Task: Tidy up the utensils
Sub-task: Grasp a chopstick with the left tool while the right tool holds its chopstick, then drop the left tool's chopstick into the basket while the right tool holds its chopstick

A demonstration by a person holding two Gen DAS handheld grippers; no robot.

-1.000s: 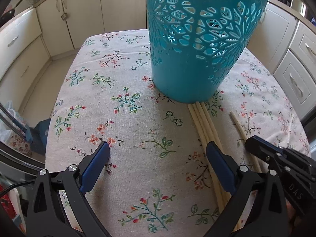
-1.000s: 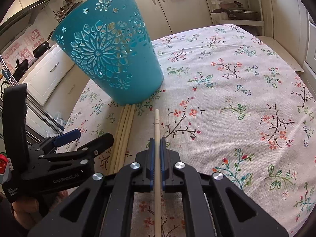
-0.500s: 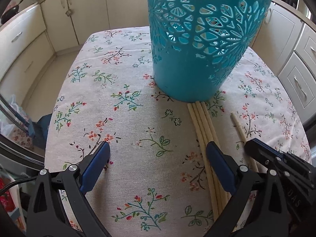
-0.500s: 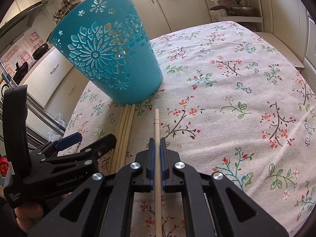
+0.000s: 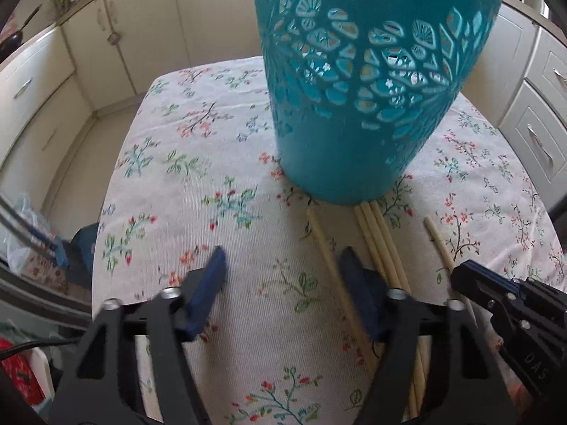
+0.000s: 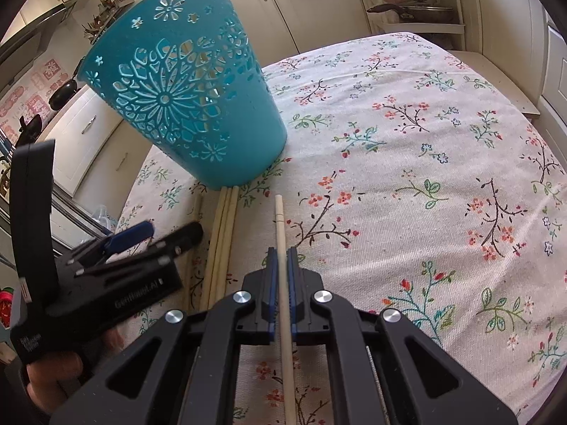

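Observation:
A teal cut-out basket (image 5: 372,88) (image 6: 184,99) stands upright on the floral tablecloth (image 6: 425,177). Pale wooden chopsticks lie in front of it: a bundle (image 5: 384,244) (image 6: 223,233), and one single chopstick (image 5: 326,248) (image 6: 197,209) lying apart to the bundle's left. My left gripper (image 5: 283,269) (image 6: 159,235) sits low over the cloth, its jaws closing. The single chopstick lies between them, close to the right finger (image 5: 358,283); the left pad is clear of it. My right gripper (image 6: 280,262) (image 5: 471,283) is shut on another chopstick (image 6: 279,219), which points at the basket.
Cream cabinets and drawers (image 5: 538,134) ring the table. A shelf with pans (image 6: 411,10) is at the far right. The table's left edge (image 5: 102,248) drops to the floor, with bags (image 5: 21,219) beside it. A hand (image 6: 53,375) holds the left gripper.
The left jaws have narrowed from wide open. One chopstick has come away from the bundle to its left and now lies between them. The right gripper and its chopstick have not moved.

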